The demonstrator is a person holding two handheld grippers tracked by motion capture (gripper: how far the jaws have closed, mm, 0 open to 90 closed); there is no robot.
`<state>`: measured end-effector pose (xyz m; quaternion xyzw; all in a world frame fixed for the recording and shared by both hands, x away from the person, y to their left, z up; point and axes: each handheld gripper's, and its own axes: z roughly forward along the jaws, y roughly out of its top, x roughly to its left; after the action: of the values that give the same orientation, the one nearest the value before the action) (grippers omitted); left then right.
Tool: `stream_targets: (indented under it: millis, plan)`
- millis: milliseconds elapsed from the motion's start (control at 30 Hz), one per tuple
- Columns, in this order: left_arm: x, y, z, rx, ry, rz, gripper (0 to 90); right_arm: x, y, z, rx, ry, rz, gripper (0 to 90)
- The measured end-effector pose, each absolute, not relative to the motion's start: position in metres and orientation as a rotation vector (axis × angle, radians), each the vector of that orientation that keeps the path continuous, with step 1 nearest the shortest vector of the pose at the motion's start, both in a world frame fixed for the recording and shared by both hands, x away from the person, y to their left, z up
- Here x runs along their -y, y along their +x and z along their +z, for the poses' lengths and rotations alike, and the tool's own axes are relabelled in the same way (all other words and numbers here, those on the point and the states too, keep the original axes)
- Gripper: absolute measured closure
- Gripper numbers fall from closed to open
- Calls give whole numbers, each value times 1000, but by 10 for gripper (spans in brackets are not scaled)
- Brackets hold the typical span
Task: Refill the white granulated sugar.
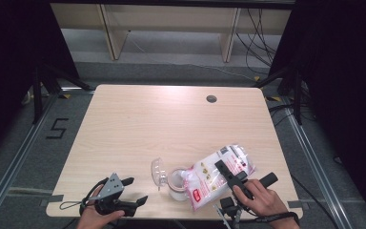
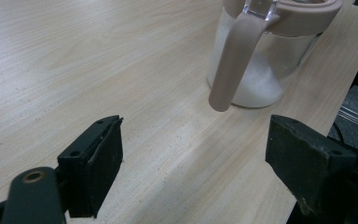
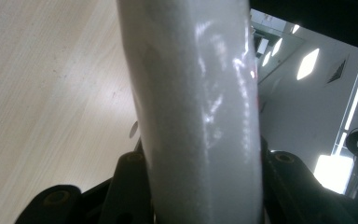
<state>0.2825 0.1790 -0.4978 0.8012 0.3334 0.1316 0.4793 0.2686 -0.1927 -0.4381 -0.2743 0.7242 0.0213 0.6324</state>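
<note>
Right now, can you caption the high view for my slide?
Right gripper tilts a white bag over an open jar; left gripper waits open on the table.

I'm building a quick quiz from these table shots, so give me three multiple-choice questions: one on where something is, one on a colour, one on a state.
1. Where does the jar stand?
A. near the table's front edge
B. by the far hole
C. on the floor

2. What colour is the jar's rim?
A. blue
B. pinkish beige
C. green

3. How are the left gripper jaws?
A. shut on the jar
B. shut on the bag
C. open, nothing between

A: high view shows it near the person.
B: the left gripper view shows it.
C: bare table between them.
</note>
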Motion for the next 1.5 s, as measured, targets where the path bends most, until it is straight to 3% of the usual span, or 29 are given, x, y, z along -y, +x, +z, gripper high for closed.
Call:
stream_targets:
  millis: [1500]
  plan:
    - [-179,283,-498,-807,1960,325,184,190,264,-432,-1614,-672,14,664]
